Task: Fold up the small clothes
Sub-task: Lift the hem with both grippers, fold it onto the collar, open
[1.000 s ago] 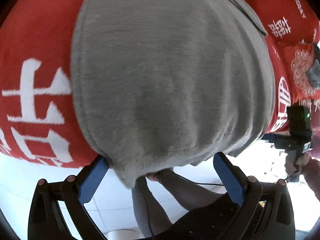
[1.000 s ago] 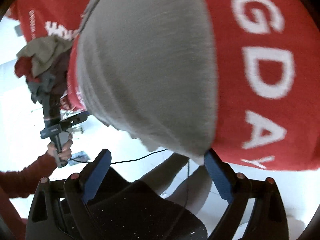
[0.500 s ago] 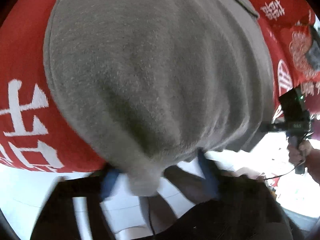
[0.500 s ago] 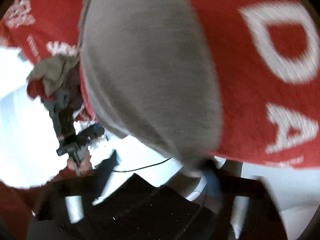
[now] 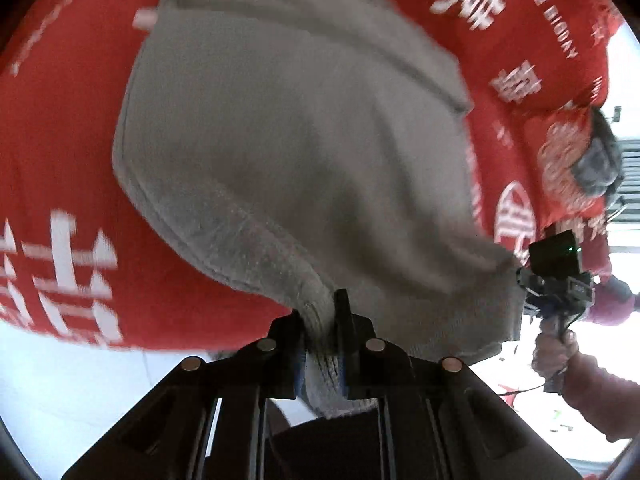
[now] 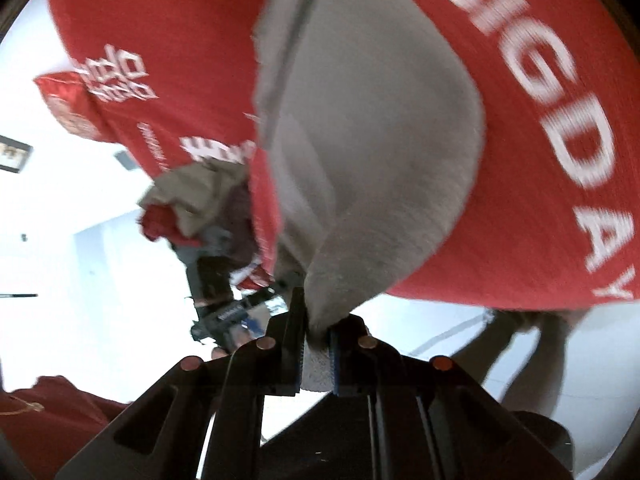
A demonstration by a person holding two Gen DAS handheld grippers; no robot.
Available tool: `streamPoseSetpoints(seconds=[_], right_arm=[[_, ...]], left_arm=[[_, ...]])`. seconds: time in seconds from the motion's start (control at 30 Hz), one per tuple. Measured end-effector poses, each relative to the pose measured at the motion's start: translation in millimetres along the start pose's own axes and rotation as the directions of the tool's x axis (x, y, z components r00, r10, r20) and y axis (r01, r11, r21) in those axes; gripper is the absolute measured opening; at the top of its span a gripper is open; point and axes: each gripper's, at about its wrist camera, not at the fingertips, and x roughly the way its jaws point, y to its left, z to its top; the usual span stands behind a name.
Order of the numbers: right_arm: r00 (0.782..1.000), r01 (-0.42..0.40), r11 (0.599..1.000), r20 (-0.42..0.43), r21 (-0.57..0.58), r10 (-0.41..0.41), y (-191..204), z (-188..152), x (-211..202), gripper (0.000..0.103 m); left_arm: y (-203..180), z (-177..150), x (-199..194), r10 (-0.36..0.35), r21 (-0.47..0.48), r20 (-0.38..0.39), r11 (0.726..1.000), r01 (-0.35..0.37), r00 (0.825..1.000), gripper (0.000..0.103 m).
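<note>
A grey garment lies on a red cloth with white lettering. My left gripper is shut on the garment's near hem, which bunches between the jaws. In the right wrist view the same grey garment lies on the red cloth, and my right gripper is shut on its other near corner. The right gripper also shows in the left wrist view, holding the garment's far corner. The left gripper shows in the right wrist view, partly hidden and blurred.
A pile of other small clothes sits at the red cloth's edge, also seen in the left wrist view. White floor lies beyond the table edge. The person's legs stand below it.
Both grippers were open at the garment's near edge a second ago; both have closed on the hem and lifted it slightly.
</note>
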Motion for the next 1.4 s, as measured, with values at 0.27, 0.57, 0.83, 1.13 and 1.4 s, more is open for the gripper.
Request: streamPoseSetpoints(seconds=[0.27,0.57,0.83,1.13,1.4], right_arm=[[0.979,-0.13,0.987,0.144,-0.095,0.143,67.0,70.4,-12.2,0.011],[0.957,-0.073,0.987,0.269,-0.142,0.109,116.7,201.1,8.1,0.011],[0.935,0.131,0.991,0.327,0.036,-0.136,66.4,298.9,45.4,0.011],[0.918,0.132,0.987,0.364,0.092,-0.157,68.9,307.2,46.2,0.056],[0.893,0.271,0.962,0.368,0.023,-0.26,106.4,272.4,35.3,0.032]], left_arm=[[-1.8,90.5,-46.3,-0.059,0.01,0.191,0.998,0.058,0.98,0.013],[28.6,239.0,-36.2,0.0,0.012,0.288,1.0,-0.004,0.958,0.013],[67.0,307.3,25.5,0.124,-0.031,0.222,0.992,-0.12,0.967,0.013],[66.8,301.1,4.1,0.141,-0.027,0.203,0.99,-0.138,0.969,0.052],[54.3,279.0,-26.6,0.189,0.033,0.235,0.979,-0.202,0.954,0.078]])
